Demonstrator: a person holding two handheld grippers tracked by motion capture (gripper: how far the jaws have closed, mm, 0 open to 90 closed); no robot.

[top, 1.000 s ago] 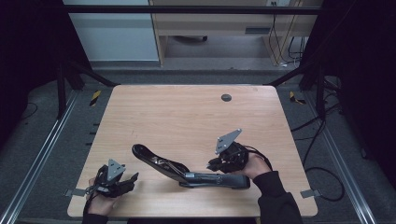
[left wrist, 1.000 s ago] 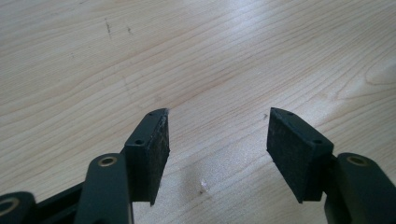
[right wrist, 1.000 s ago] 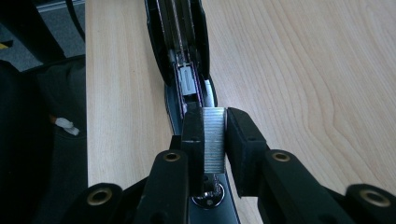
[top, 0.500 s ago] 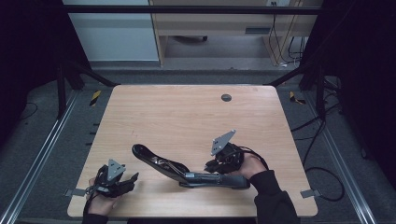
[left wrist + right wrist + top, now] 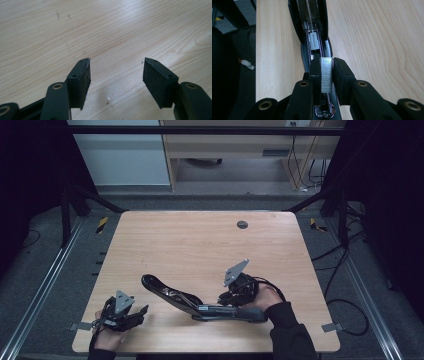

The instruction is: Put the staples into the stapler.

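Observation:
A black stapler (image 5: pixel 172 296) lies opened out flat near the table's front edge, its staple channel (image 5: pixel 313 42) facing up. My right gripper (image 5: pixel 225 299) hovers over its right half, shut on a silver strip of staples (image 5: pixel 326 75). In the right gripper view the strip stands upright between the pads, directly above the channel. My left gripper (image 5: pixel 140 312) rests at the front left corner, well apart from the stapler. Its jaws are open over bare wood, with nothing between the pads (image 5: pixel 81 80).
The wooden table (image 5: pixel 200 245) has a small dark cable hole (image 5: pixel 242 224) at the back right. A metal frame and dark floor surround it, with cables (image 5: pixel 345 270) on the right. A desk (image 5: pixel 225 150) stands beyond the far edge.
My right gripper has edged slightly left along the stapler with the staple strip in it. The left gripper has stayed put.

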